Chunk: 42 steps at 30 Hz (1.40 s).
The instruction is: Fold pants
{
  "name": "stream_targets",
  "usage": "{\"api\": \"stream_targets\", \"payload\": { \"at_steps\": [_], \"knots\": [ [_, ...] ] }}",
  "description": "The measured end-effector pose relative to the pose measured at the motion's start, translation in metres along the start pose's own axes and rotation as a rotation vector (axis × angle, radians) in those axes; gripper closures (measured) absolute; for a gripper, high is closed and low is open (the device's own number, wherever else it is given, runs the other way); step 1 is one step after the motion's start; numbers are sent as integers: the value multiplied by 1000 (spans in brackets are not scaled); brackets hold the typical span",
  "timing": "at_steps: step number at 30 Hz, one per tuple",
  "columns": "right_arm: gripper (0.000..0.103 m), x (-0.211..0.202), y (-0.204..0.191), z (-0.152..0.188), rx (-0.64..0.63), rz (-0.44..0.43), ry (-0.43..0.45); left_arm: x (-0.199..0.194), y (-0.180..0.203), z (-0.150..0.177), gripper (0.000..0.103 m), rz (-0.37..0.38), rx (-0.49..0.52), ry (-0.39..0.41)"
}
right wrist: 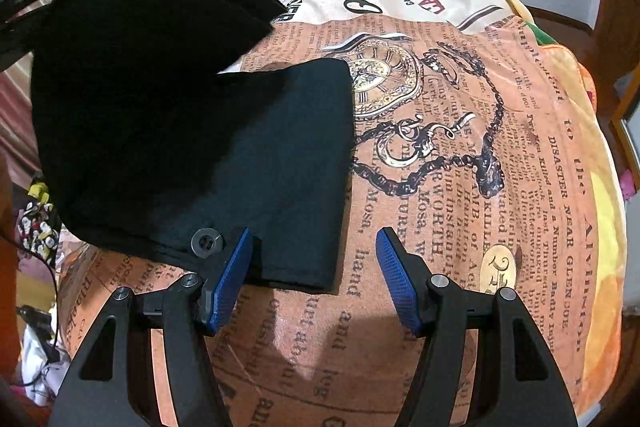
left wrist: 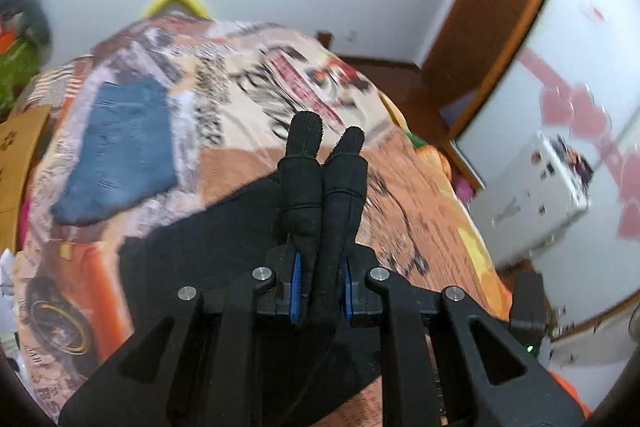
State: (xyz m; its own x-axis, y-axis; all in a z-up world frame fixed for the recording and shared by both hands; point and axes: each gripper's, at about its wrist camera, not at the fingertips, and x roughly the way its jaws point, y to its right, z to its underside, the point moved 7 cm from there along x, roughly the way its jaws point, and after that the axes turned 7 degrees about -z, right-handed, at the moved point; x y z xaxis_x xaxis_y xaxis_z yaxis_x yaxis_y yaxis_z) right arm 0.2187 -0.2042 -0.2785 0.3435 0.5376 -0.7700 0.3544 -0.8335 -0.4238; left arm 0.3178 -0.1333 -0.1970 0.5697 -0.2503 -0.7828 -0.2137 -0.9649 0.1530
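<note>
Left gripper (left wrist: 324, 143) clamps a lifted fold of black fabric pants (right wrist: 256, 163) above the newsprint-patterned orange bedspread (right wrist: 460, 187); right gripper (right wrist: 314, 277), jaws spread, hovers at the hem

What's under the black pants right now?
The black fabric pants lie on the orange newspaper-print blanket, one end lifted by the left tool. Whatever print or items sit beneath the fabric is covered.
</note>
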Motion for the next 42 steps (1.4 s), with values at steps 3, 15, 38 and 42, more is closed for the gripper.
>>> {"api": "stream_targets", "payload": {
  "at_steps": [3, 15, 38, 42],
  "knots": [
    [43, -1, 0, 1, 6, -9, 2, 19, 20, 19, 88, 18, 50, -61],
    [43, -12, -1, 6, 18, 10, 10, 48, 39, 73, 83, -23, 171, -174],
    [43, -23, -6, 17, 33, 42, 8, 50, -117, -4, 24, -373, 67, -109],
    [43, -19, -5, 18, 41, 40, -4, 87, -169, -2, 24, -477, 65, -197]
  ]
}}
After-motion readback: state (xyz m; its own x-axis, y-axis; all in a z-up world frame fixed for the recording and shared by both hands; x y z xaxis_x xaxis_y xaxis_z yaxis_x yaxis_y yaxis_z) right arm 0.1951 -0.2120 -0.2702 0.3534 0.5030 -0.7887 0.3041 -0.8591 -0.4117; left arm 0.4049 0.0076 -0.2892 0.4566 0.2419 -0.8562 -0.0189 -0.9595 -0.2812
